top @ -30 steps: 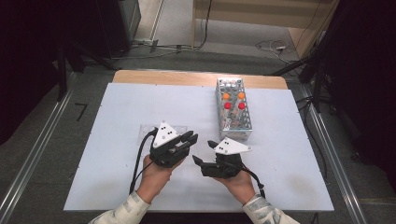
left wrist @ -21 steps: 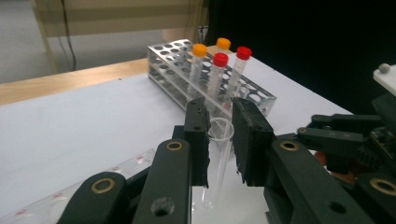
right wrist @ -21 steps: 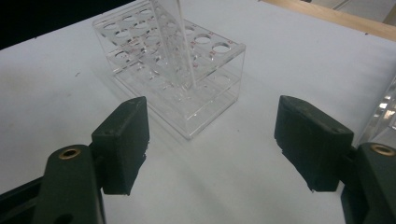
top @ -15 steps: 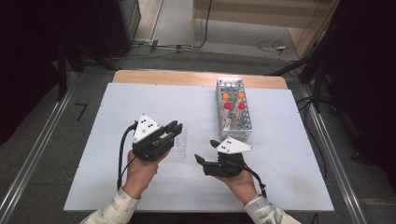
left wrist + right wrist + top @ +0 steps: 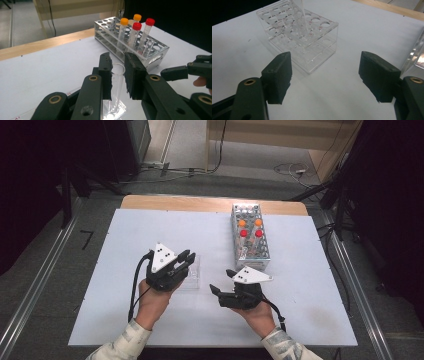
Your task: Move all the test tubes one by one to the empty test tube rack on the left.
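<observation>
A clear tube is held upright between the jaws of the left gripper, its foot lodged in the clear acrylic rack. The right gripper is spread wide and empty, to the rack's right, near
</observation>
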`<state>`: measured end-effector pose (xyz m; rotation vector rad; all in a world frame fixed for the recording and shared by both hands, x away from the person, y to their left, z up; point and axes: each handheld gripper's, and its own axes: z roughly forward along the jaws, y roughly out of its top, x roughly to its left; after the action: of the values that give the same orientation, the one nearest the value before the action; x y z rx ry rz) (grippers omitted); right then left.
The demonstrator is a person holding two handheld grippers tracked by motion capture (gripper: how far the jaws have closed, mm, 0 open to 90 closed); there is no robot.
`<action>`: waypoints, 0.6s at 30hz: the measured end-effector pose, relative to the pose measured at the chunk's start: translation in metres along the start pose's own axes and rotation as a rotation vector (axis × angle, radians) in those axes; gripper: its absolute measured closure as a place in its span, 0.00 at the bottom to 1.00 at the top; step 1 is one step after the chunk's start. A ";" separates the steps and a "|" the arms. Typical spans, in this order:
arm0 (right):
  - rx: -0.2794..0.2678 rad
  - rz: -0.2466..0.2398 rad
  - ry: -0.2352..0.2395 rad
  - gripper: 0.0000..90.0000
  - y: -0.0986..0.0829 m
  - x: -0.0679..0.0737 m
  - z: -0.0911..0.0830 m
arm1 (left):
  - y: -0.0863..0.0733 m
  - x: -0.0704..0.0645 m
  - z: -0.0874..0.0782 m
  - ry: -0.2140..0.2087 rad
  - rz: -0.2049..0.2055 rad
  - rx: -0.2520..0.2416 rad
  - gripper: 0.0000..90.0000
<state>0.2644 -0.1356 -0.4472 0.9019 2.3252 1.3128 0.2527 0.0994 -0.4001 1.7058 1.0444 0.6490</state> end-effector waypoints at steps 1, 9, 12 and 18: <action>0.003 0.002 0.000 0.28 0.000 0.000 0.000 | 0.000 0.000 0.000 0.000 0.000 0.000 0.85; 0.004 0.000 -0.005 0.28 0.000 0.000 -0.001 | -0.019 -0.009 0.017 0.022 0.055 0.073 0.85; 0.004 -0.002 -0.005 0.28 0.000 -0.001 -0.001 | -0.025 -0.011 0.022 0.030 0.061 0.100 0.85; 0.004 -0.004 -0.007 0.28 -0.001 -0.002 -0.001 | -0.032 -0.010 0.027 0.035 0.057 0.118 0.84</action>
<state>0.2647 -0.1380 -0.4471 0.9015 2.3240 1.3025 0.2584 0.0824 -0.4392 1.8384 1.0798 0.6667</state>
